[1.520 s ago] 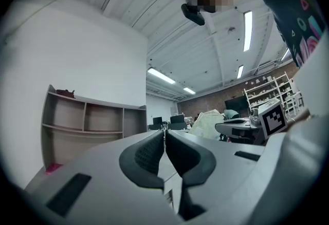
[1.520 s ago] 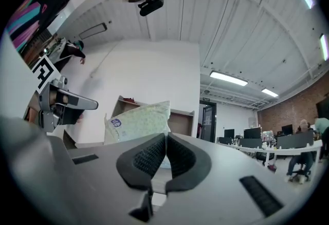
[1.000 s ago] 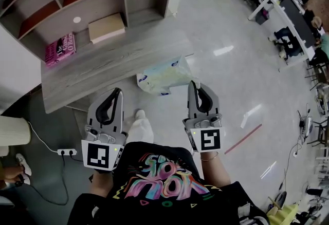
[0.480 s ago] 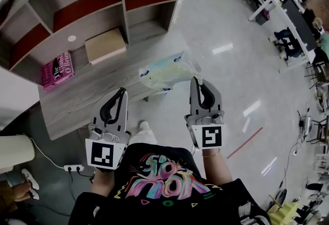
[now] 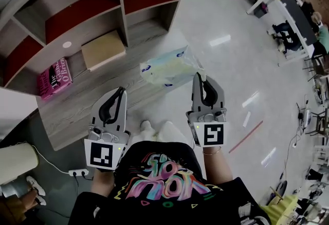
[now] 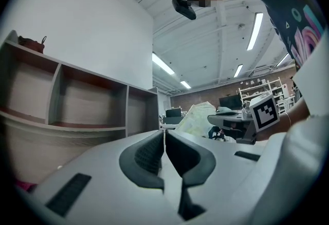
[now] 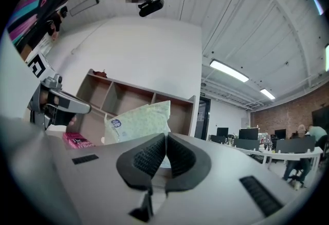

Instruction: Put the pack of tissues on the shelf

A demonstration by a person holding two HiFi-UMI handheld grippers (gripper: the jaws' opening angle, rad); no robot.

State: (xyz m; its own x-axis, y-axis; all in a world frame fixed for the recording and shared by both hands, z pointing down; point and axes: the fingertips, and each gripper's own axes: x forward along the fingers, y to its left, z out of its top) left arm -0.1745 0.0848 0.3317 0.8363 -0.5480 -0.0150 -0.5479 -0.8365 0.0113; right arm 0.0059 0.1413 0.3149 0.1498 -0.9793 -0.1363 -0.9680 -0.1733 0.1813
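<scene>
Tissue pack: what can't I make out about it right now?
- Head view: tissue pack print too small to read.
- Right gripper view: its lower part hidden behind the right gripper's shut jaws.
- Left gripper view: partly hidden behind the right gripper.
- Shelf: top cut off by head view's edge.
</scene>
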